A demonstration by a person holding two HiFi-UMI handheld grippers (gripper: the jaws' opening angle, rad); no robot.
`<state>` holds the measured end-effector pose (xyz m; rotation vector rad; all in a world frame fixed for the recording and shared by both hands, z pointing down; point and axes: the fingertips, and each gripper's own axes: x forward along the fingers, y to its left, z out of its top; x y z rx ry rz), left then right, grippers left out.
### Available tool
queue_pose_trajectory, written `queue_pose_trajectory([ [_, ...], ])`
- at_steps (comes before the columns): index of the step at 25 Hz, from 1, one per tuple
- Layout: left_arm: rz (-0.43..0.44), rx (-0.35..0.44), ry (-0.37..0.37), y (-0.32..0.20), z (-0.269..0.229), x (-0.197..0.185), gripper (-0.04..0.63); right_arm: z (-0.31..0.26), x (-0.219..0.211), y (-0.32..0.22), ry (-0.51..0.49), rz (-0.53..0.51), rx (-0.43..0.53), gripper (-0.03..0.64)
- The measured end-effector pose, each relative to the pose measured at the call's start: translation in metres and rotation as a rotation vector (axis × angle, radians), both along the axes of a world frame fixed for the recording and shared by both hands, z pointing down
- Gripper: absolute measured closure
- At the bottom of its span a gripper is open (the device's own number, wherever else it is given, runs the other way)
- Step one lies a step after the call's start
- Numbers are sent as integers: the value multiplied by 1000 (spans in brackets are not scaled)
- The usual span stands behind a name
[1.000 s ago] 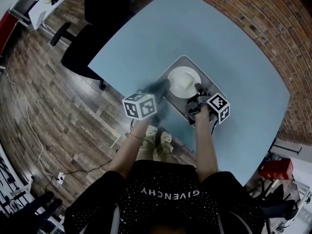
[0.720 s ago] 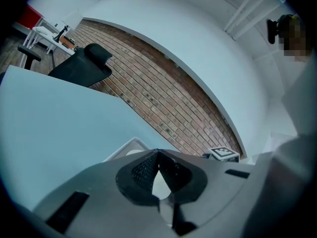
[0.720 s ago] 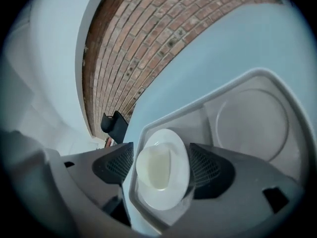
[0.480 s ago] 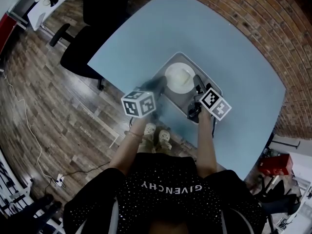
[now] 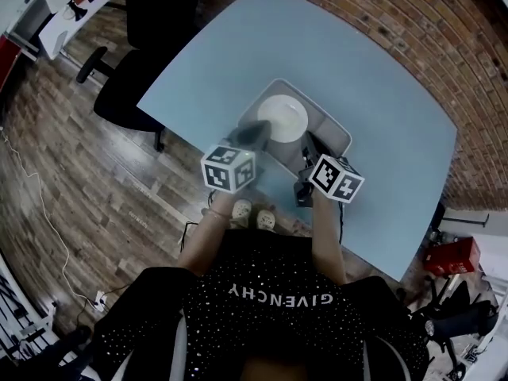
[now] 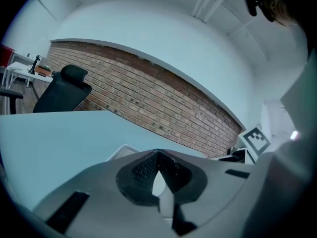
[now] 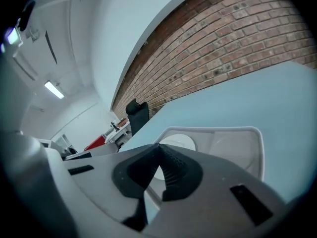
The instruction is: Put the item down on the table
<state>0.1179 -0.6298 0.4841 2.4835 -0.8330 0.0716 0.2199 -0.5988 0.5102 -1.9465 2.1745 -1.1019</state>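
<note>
A tray (image 5: 329, 137) holding a white plate (image 5: 282, 117) is lying on the table (image 5: 381, 94). The left gripper (image 5: 256, 132) and right gripper (image 5: 308, 141) are hovering at its near edge, fingers clenched empty.

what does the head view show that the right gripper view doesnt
Only the head view: the left claw with its marker cube, the person's shirt and the wooden floor. Only the right gripper view: the ceiling light and the right claw with its jaws closed tip to tip, nothing between them. Both: the grey tray, white plate, blue table, brick wall and black chair.
</note>
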Motion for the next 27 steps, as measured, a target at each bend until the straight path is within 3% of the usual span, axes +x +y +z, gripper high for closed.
queue_pose_trajectory([
  [12,-12,8,-33,6,6,-7,586,-3,-3,4,-21,-3,32,606],
  [22,32,4,-44,11,10,-3,586,-5,-12,7,-5,-7,37,606],
  [27,-44,-40,-63,24,28,-71,586,6,-83,4,-47,-114,18,606],
])
